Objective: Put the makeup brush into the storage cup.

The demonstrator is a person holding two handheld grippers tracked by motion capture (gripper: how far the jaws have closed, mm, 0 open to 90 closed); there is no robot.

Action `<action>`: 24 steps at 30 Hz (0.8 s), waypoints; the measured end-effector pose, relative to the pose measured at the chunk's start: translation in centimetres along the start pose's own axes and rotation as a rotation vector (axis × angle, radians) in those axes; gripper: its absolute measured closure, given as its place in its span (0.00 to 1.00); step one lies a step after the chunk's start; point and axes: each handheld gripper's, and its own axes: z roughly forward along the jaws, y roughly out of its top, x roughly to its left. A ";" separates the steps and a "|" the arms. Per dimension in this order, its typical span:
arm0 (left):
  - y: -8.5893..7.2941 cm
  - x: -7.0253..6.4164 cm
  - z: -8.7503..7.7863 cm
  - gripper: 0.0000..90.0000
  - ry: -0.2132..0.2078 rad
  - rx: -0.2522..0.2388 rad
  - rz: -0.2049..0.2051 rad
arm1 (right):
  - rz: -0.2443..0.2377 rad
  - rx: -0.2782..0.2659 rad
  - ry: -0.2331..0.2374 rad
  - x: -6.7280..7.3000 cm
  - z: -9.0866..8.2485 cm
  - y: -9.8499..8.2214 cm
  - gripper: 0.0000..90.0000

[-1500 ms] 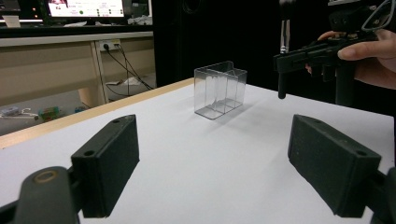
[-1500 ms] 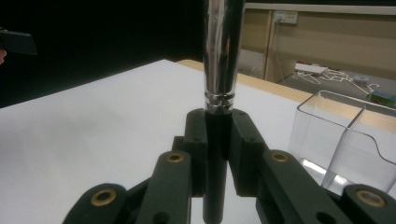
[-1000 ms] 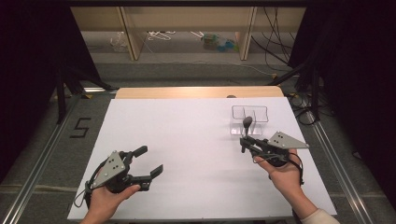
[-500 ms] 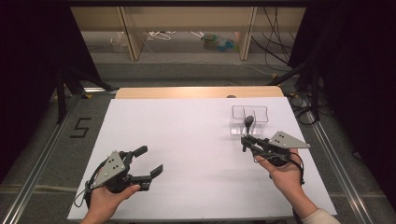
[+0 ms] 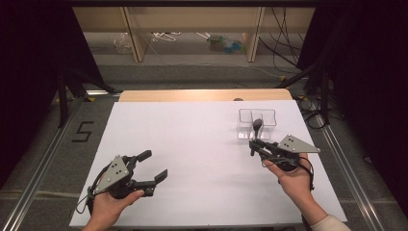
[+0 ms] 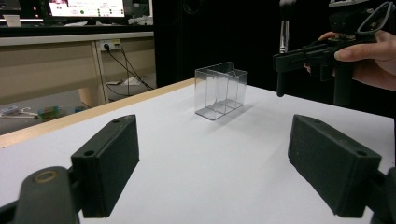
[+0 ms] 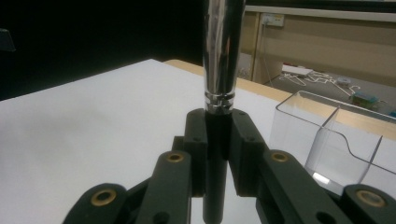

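Brush [image 5: 257, 129] pinched upright in right gripper [image 5: 253, 146] fingers, just beside clear organizer [image 5: 257, 115]; next: lower into compartment. Left gripper [image 5: 153, 166] fingers spread, idle.

Before me lies the white desk [image 5: 192, 144], its far edge a bare strip of pale wood. Beyond that edge, grey floor [image 5: 192, 72] runs to a wooden shelf unit [image 5: 192, 19] with cables and oddments beneath. Dark curtains [image 5: 29, 72] close both sides; a "5" [image 5: 82, 131] marks the floor left of the desk.

bright overhead light on white table [image 5: 202, 144], dark surroundings; near jaws soft-focused, faint shadows.
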 end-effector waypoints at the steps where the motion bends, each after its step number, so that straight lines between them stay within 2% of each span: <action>1: 0.0 0.0 0.0 0.18 0.003 0.005 0.002 | 0.000 0.000 0.000 0.0 0.0 0.0 0.88; 6: 0.0 0.0 -0.1 0.18 0.004 0.010 0.003 | 0.019 0.001 0.007 0.0 0.0 0.0 0.88; 9: 0.1 0.0 -0.1 0.18 0.005 0.008 0.005 | 0.004 -0.009 -0.005 -0.2 0.0 0.0 0.88; 24: 0.0 0.0 0.0 0.18 0.002 0.003 0.005 | 0.009 -0.016 -0.018 -0.3 0.0 -0.1 0.88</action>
